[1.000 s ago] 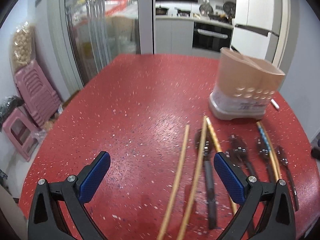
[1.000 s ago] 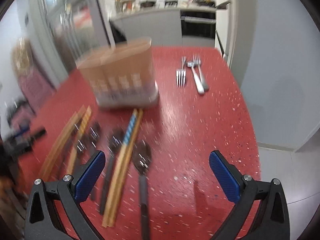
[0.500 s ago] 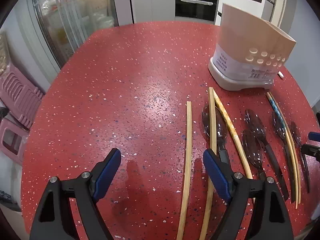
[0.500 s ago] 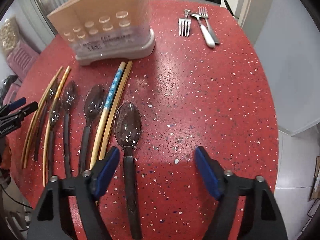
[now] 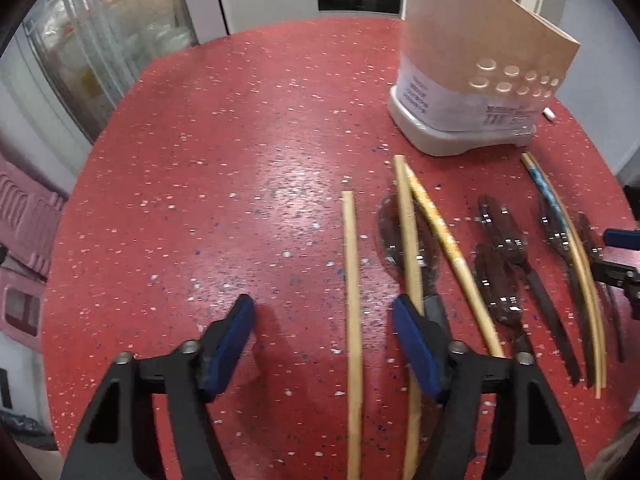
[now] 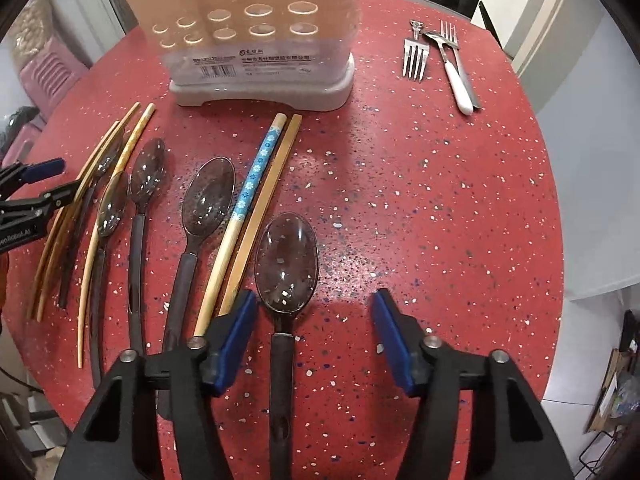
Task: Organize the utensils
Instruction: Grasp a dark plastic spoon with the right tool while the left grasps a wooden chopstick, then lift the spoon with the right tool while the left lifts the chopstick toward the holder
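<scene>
Both claws hang over a red speckled table (image 6: 440, 200) with their blue pads spread wide, and neither has hold of anything.

In the right wrist view, the right claw (image 6: 312, 332) straddles the dark handle of a smoky translucent spoon (image 6: 287, 260), whose bowl lies just ahead of the pads, without touching it. Just left of that spoon lie a blue-flowered chopstick (image 6: 252, 184) and a plain bamboo chopstick (image 6: 272, 200), side by side and pointing toward the utensil holder (image 6: 256, 40), a tan perforated caddy on a pale grey base that stands upright at the far side of the table. Further left lie a second translucent spoon (image 6: 208, 200), two more spoons (image 6: 146, 172) and a bundle of thin chopsticks (image 6: 96, 208), some crossing the spoon handles. At the far right of the table, well apart from the rest, sit two forks (image 6: 416, 56) and a white-handled utensil (image 6: 456, 76).

In the left wrist view, the left claw (image 5: 324, 344) hovers low over the table, with a single bamboo chopstick (image 5: 352, 300) running between its pads. Its right pad lies over a second stick that crosses a spoon. The right claw's tip shows at the right edge.
</scene>
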Demonstrator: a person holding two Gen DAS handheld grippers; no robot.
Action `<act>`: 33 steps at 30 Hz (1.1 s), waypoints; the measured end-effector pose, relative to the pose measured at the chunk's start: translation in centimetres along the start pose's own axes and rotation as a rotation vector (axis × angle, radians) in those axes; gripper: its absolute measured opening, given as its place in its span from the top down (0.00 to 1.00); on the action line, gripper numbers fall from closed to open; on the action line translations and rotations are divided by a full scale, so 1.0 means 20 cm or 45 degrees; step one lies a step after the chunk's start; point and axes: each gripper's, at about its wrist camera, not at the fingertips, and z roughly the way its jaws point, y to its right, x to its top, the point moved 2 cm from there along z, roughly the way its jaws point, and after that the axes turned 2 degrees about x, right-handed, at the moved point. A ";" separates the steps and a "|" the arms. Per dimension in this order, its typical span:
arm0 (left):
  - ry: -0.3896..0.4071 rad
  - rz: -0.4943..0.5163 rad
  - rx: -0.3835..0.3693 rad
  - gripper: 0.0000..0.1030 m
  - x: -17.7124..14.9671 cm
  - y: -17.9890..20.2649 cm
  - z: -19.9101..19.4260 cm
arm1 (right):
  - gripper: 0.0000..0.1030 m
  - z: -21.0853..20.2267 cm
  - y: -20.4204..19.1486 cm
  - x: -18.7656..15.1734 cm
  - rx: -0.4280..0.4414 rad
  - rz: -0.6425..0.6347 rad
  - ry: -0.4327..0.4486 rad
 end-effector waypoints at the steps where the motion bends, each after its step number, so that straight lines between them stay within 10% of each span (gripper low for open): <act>1: -0.009 0.007 -0.017 0.22 0.00 0.00 -0.01 | 0.54 -0.01 -0.01 0.00 0.006 -0.001 0.001; 3: -0.030 0.037 -0.057 0.34 0.02 0.03 -0.01 | 0.72 -0.04 -0.03 -0.01 0.016 -0.001 -0.003; 6: -0.044 0.092 -0.091 0.71 0.02 0.09 -0.02 | 0.72 -0.06 -0.07 0.00 0.017 -0.017 -0.007; 24: 0.419 -0.215 -0.105 0.71 -0.02 0.00 -0.56 | 0.72 -0.50 0.12 -0.08 0.269 0.100 0.360; 25: 0.448 -0.214 -0.105 0.71 -0.01 0.01 -0.60 | 0.75 -0.54 0.14 -0.08 0.283 0.105 0.392; 26: 0.467 -0.215 -0.108 0.71 -0.01 0.01 -0.62 | 0.99 -0.55 0.11 -0.09 0.293 0.109 0.416; 33: 0.587 -0.217 -0.146 0.71 0.06 0.04 -0.81 | 0.99 -0.68 0.15 0.01 0.347 0.117 0.553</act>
